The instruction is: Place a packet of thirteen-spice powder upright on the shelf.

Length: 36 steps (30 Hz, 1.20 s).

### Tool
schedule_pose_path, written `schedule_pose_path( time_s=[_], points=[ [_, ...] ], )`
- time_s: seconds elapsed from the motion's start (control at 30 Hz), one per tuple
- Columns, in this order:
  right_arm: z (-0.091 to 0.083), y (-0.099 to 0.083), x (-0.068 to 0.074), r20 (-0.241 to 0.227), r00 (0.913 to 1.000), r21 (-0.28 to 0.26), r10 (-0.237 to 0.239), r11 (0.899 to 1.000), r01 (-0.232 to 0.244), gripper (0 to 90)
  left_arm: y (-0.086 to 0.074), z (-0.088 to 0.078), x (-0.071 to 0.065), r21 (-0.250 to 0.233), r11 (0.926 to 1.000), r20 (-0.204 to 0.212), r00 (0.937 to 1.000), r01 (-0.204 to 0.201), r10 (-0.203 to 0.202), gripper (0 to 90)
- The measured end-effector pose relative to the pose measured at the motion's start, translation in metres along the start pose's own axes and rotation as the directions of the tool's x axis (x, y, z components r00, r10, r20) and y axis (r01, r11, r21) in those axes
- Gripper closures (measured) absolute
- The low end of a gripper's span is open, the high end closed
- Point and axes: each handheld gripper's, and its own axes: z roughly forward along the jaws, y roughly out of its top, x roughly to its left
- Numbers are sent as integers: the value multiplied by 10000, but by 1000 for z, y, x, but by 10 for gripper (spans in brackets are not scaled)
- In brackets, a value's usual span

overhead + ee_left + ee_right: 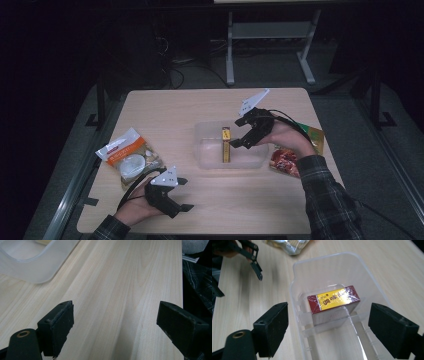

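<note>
Box: small carton (333, 302), dark red ends with a yellow panel across the middle carrying dark printed characters, wrapped in shiny film that catches the light. In the high view it (226, 144) stands as a narrow upright strip.

Where it sits: inside the clear plastic tub (210, 159), propped on edge against a moulded ridge on the tub's floor, nearer the tub's left half as the high view has it.

Tub: see-through, rounded corners, sits about mid-bench, a bit right of centre.

Right gripper (243, 141): hovering over the tub just beside the box, jaws spread wide with nothing pinched; the box lies past the jaws, not touched by them.

Left gripper (184, 194): down at the near edge of the bench (200, 107), well apart from the tub, jaws spread wide over bare wood, holding nothing.

Other stuff: white and orange snack bag (128, 156) at the left, just beside the left gripper; a red and green pouch (285, 160) under the right hand, touching the tub's right end or close to it, can't tell which.
</note>
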Motion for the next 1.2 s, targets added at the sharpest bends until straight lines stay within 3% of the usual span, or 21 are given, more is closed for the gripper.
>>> schedule_pose_path(
  time_s=[0.1,0.23,0.27,0.4,0.53,0.9,1.07,1.2],
  points=[
    [-11,-5,8,521,9975,-314,483,9984,-467,168,0,1,0,91,9999,-46,10000,-70,70,142],
    [-18,-12,14,998,9926,-365,690,9972,-656,173,-1,1,0,132,9999,-105,9999,17,-15,143],
    [-22,-18,17,1300,9888,-388,734,9969,-689,174,-1,2,-1,130,9999,-119,9999,30,-29,143],
    [-29,-29,25,1646,9825,-659,877,9948,-777,173,-1,2,0,223,9997,-128,9999,-38,40,143],
    [-34,-42,32,1668,9796,-978,1121,9905,-967,173,-1,2,1,256,9997,-130,9999,-2,5,143],
    [-46,-79,42,1785,9713,-1088,1573,9842,-1394,179,-2,1,2,289,9996,-142,9999,-15,19,143],
    [-57,-94,48,1937,9658,-1138,1722,9818,-1522,183,-3,2,2,259,9997,-131,9999,17,-14,143],
    [-67,-109,48,2154,9568,-1217,1953,9775,-1722,184,-3,1,3,259,9997,-142,9999,40,-36,143]
  ],
)
